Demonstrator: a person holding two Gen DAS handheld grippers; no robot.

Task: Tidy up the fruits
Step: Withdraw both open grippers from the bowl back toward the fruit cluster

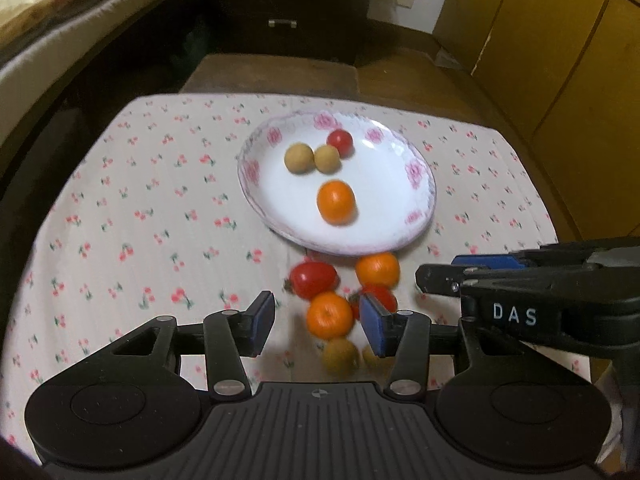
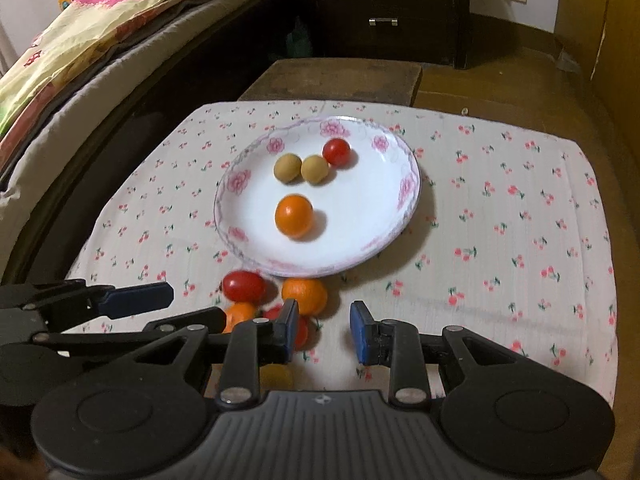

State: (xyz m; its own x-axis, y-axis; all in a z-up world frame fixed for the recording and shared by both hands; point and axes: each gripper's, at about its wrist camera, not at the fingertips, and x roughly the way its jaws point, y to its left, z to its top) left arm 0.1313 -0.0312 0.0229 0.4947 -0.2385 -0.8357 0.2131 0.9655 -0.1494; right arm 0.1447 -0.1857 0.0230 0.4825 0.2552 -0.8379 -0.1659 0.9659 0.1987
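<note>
Left wrist view is looking over a cherry-print cloth (image 1: 140, 200) toward a dark dresser (image 1: 284, 4). The flowered plate (image 1: 416, 172) is holding four fruits; more are lying just in front of it. The left gripper (image 1: 318, 326) is gaping around an orange (image 1: 330, 315), not gripping.

Right wrist view is showing bedding (image 2: 80, 40) alongside. The right gripper (image 2: 324, 330) is standing open over bare cloth, its finger hiding a tomato (image 2: 300, 330), probably.

A cherry-print cloth (image 2: 500, 216) is covering the table (image 2: 332, 76). A bed with patterned quilt (image 2: 92, 28) is lying left; a dark drawer unit (image 2: 380, 8) is standing behind.
</note>
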